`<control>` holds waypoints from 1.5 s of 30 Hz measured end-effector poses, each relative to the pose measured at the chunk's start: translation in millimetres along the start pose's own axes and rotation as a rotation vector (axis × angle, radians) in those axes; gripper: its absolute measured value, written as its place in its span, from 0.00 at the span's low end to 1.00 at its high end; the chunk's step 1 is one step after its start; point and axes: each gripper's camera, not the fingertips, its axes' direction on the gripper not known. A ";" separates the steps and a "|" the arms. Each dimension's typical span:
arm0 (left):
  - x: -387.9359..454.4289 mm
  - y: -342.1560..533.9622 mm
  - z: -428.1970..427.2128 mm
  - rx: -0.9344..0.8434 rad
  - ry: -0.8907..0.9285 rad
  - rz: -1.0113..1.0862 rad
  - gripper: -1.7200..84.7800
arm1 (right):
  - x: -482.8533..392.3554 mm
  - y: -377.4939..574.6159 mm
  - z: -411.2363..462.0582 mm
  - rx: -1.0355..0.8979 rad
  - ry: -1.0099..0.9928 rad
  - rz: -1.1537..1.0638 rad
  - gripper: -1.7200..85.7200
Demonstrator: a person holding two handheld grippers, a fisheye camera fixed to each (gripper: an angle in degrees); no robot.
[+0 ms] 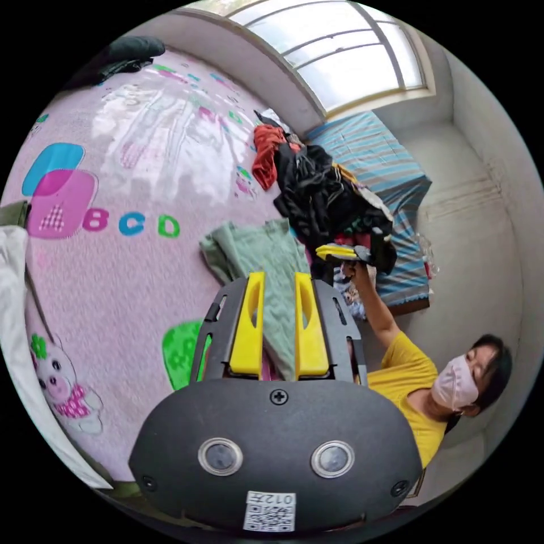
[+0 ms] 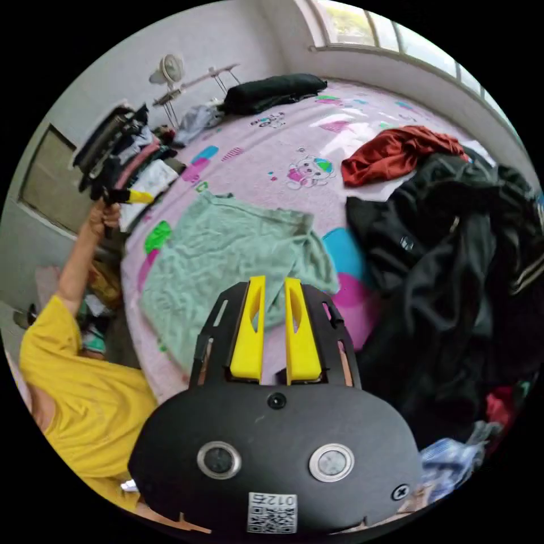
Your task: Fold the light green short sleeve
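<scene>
Right gripper view: pink printed bed takes most of the frame, dark clothes pile heaped on one side, red garment beyond it. Light green shirt lies spread on the bed between the pile and the near bed edge, roughly flat but creased, one sleeve bunched just beside the pile. Person in a yellow top stands at the bed edge.

Right gripper hangs above the shirt's near side, jaws a narrow gap apart, nothing between them. Left gripper reads the same — narrow gap, empty, held high over the shirt in the left gripper view. Both arms are raised clear of the cloth.

My read: shirt is laid out, no fold made yet. Next move probably calls for dropping both grippers onto a sleeve or side hem and pinching it to carry across.

Room: open pink bedding on the side away from the pile, good for the fold. Pile side is tight — bunched sleeve could snag the dark clothes. Shirt hem sits near the bed edge.
</scene>
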 end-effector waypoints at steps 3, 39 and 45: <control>29.4 71.7 28.5 -0.076 -0.065 0.047 0.14 | 9.4 95.8 -37.3 0.048 -0.172 0.084 0.10; 104.5 238.6 189.0 -0.325 -0.190 0.133 0.02 | -11.5 369.4 -220.1 0.075 -0.411 0.147 0.04; 131.8 241.1 153.6 -0.035 -0.267 0.087 0.03 | -17.2 380.0 -262.7 0.092 -0.217 0.155 0.04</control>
